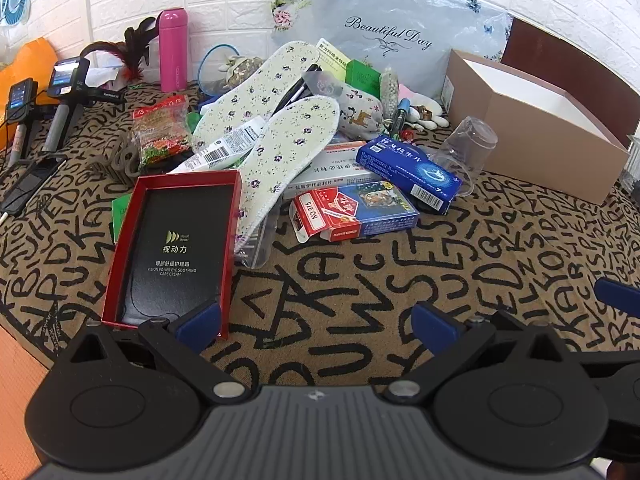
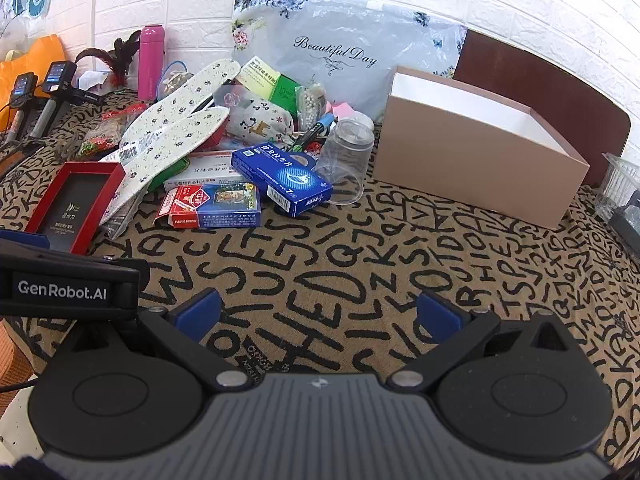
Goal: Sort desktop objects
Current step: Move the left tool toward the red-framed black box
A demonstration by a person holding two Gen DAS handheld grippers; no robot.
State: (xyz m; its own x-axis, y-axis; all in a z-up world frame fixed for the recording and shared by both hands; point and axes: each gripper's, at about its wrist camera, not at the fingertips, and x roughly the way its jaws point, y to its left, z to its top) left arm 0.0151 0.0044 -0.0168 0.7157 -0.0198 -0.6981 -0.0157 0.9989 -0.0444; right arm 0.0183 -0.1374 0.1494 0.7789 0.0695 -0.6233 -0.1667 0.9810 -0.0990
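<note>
**Both tongs spread and empty before a heaped worktop**

Starting at the far left, we see two handheld devices with lit screens (image 1: pixel 64 76) lying on the letter-patterned cloth of the worktop (image 1: pixel 460 280), with a pink bottle (image 1: pixel 173 48) standing upright behind them against the white brick wall. Next comes a packet of coloured bits (image 1: pixel 162 132), and in front of it a red tray box (image 1: pixel 176 248) holding a black card with white print; it lies flat just ahead of our left tongs (image 1: pixel 316 320), whose blue-padded fingers stand wide apart with nothing between them.

The heap fills the middle. Two floral insoles (image 1: pixel 280 144) lie crossed over it, the nearer one resting on the corner of the red tray box. Right of them a playing card box (image 1: pixel 356 208) in red and blue lies on its side, its end flap open, touching a blue medicine box (image 1: pixel 408 172) that leans over a white carton. A clear plastic cup (image 1: pixel 468 152) lies tipped beside the blue box, between it and the open cardboard box (image 1: pixel 540 136), whose white inside shows. A floral plastic bag (image 1: pixel 392 36) leans on the wall behind.

The right wrist view shows our right tongs (image 2: pixel 320 316) likewise spread and holding nothing over bare cloth. It alone shows the side of the left tool marked GenRobot.AI and a clear plastic container (image 2: pixel 620 184) at the far right edge.
</note>
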